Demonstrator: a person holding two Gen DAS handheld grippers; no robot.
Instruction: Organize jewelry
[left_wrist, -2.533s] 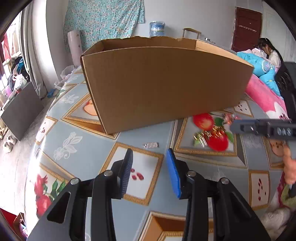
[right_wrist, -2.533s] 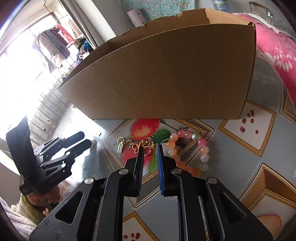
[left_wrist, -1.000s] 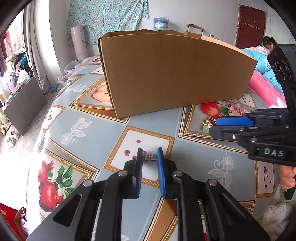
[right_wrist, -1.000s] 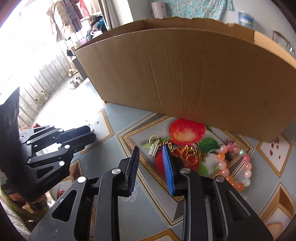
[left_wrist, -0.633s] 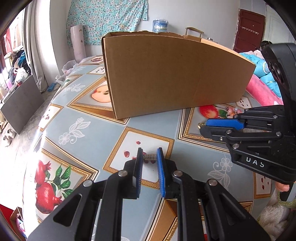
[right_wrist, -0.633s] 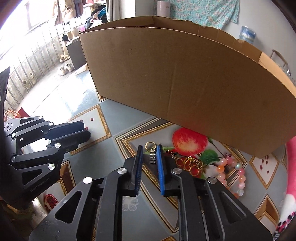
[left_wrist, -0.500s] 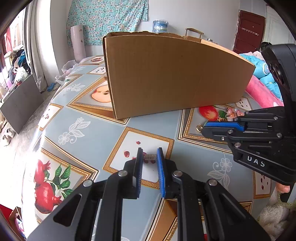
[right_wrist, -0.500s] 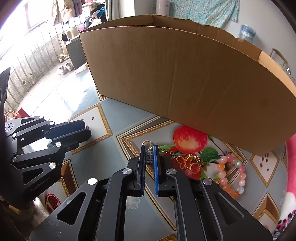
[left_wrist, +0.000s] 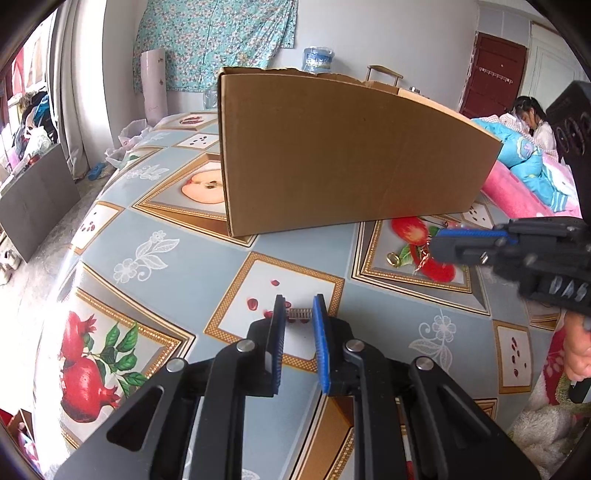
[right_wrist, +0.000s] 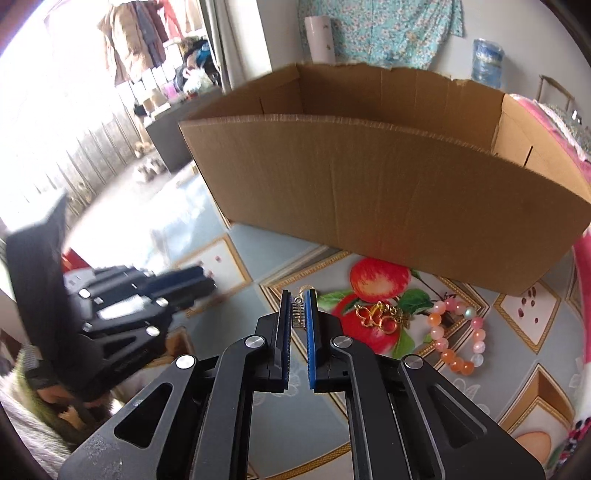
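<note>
My left gripper (left_wrist: 299, 315) is shut on a small silver ribbed piece (left_wrist: 298, 314) just above the patterned tablecloth (left_wrist: 184, 266). My right gripper (right_wrist: 298, 306) is shut on a silver comb-like charm (right_wrist: 297, 314) at the end of a gold chain (right_wrist: 380, 317). The rest of the chain lies on the apple picture. Beside it rests a pink and orange bead bracelet (right_wrist: 458, 339). In the left wrist view the right gripper (left_wrist: 435, 247) hangs at the right, near a gold ring (left_wrist: 393, 258). An open cardboard box (right_wrist: 369, 192) stands just behind the jewelry.
The box (left_wrist: 351, 158) fills the table's middle and blocks the far side. The left gripper (right_wrist: 208, 283) shows blurred at the left of the right wrist view. Pink bedding (left_wrist: 524, 192) and a seated person (left_wrist: 532, 114) are at the far right. A hand (left_wrist: 576, 350) grips the right tool.
The left gripper closed on the silver piece that lay on the table and has held still since. The right gripper's jaws closed on the charm and rose a little toward the box.
</note>
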